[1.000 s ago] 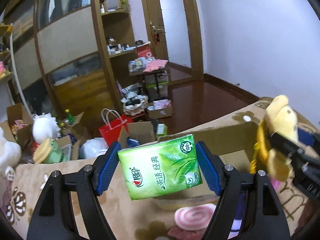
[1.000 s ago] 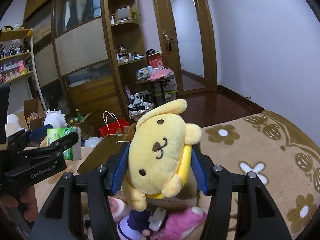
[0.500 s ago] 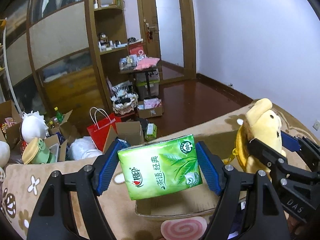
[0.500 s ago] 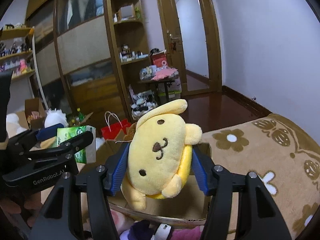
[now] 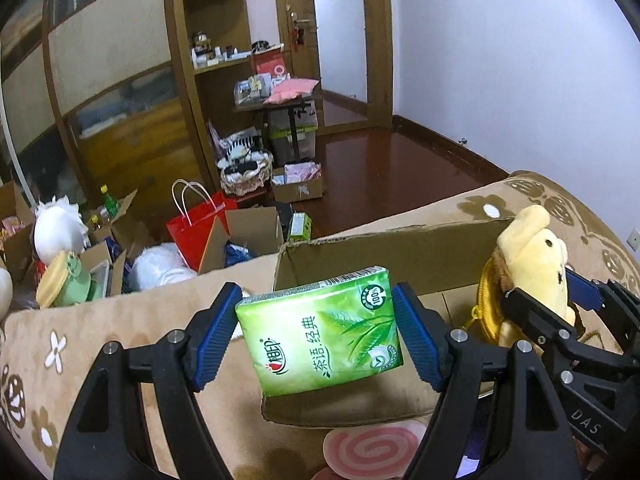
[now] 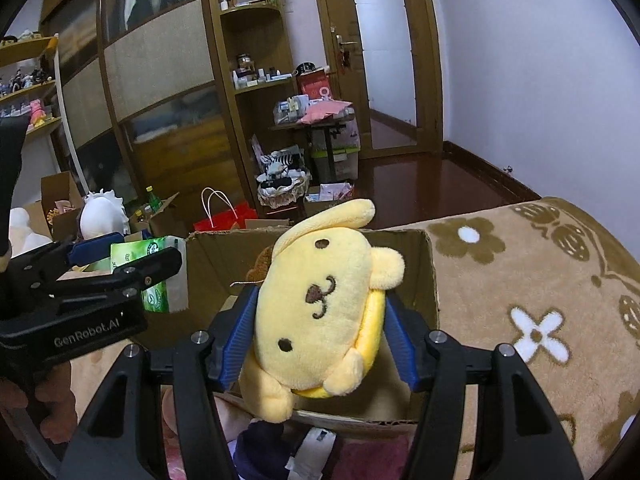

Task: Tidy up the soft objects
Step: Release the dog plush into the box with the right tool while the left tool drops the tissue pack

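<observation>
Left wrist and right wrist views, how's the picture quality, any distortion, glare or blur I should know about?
Left wrist view: strong fisheye bending of the door frame, dark vignette in the corners, dim indoor light, the tissue pack sharp in the left claw. Right wrist view: same bowing and dark corners, glare on the wooden floor, the yellow plush crisp in the right claw.

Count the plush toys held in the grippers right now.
1: the yellow dog plush, clamped in the right gripper over the cardboard box. The left gripper holds a green tissue pack, not a plush. Other soft toys lie below, partly hidden.
</observation>
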